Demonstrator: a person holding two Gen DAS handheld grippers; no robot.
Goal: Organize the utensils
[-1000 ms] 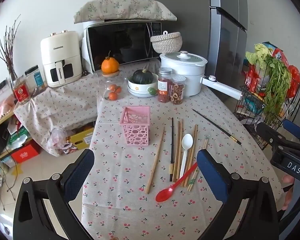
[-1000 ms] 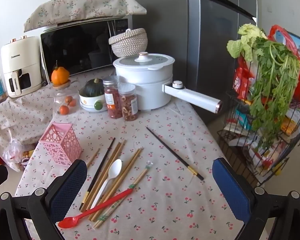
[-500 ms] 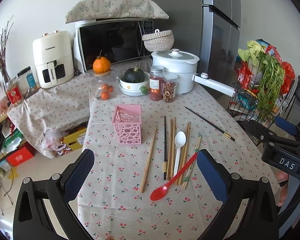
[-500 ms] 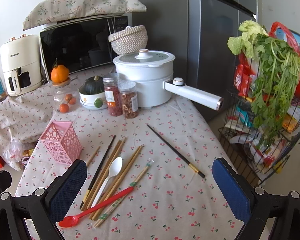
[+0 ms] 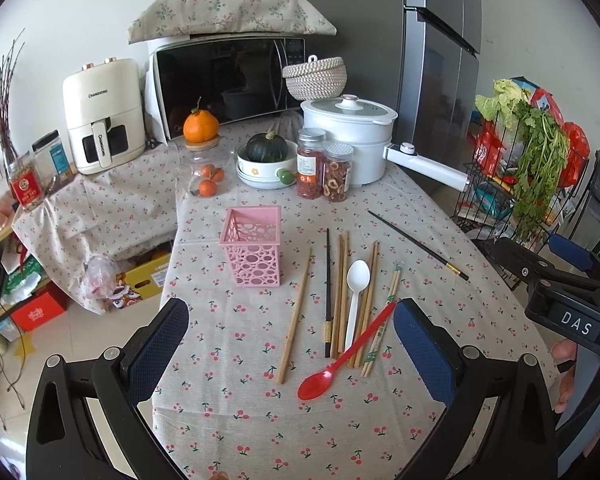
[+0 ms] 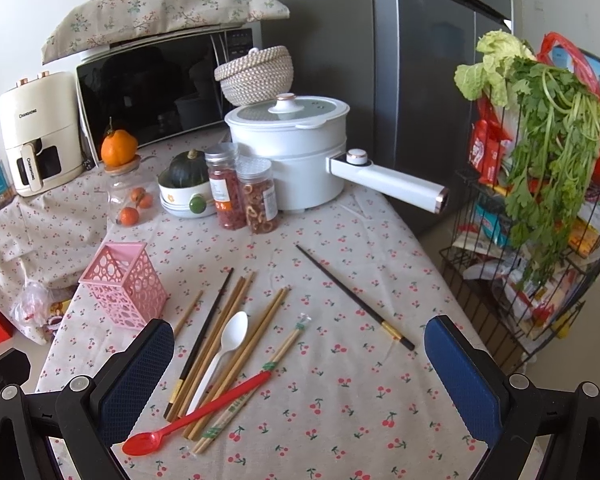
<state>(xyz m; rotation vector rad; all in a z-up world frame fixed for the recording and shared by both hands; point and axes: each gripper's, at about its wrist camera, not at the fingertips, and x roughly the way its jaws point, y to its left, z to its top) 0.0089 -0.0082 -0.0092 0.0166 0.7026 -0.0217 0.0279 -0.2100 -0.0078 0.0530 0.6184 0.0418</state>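
1. Nothing sorted yet: pink holder (image 5: 252, 246) upright on bench (image 5: 380, 432), apparently empty.
2. Chopsticks (image 5: 343, 292), white spoon (image 5: 355, 296), red spoon (image 5: 340, 360) loose beside holder.
3. Left claw (image 5: 290, 354), right claw (image 6: 298, 384) spread wide, gripping nothing.

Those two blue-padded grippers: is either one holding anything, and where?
Nothing is held. The left gripper and right gripper are both open, above the utensils.

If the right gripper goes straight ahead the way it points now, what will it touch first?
Probably the tablecloth, in the bare stretch between the wrapped chopsticks and the lone black chopstick. The right gripper is open; depth is uncertain.
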